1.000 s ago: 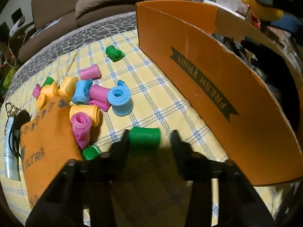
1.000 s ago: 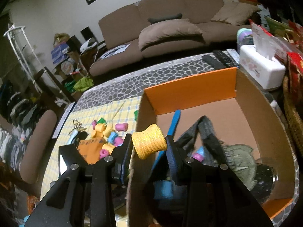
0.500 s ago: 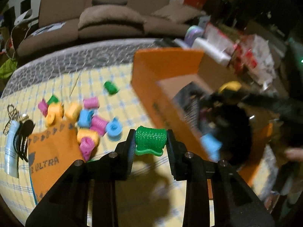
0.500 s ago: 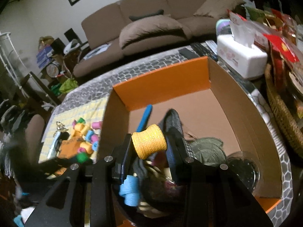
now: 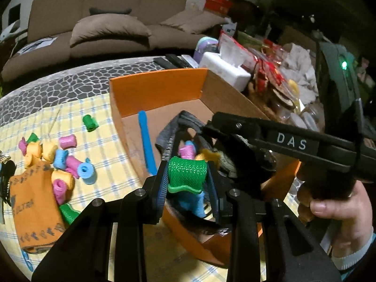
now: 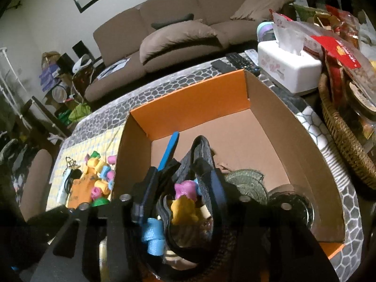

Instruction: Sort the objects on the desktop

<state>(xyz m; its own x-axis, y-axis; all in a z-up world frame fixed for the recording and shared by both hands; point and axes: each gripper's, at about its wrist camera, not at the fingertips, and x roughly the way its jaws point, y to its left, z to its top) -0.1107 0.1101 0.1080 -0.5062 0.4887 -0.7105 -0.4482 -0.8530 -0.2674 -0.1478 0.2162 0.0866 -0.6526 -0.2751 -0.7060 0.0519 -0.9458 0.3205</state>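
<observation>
The left gripper [image 5: 187,183] clamps a green roll [image 5: 186,174] between its 2 fingers, over the orange box [image 5: 155,89]. The right gripper's [image 6: 182,193] fingers stand apart above a yellow roll [image 6: 183,210] lying inside the box.

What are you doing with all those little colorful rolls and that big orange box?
A person is tidying small spools off the checked tablecloth into the orange cardboard box. The left gripper is shut on a green spool, holding it over the box's near end. The right gripper is open inside the box, with a yellow spool and a pink spool lying below it. More spools wait on the cloth beside an orange pouch.
</observation>
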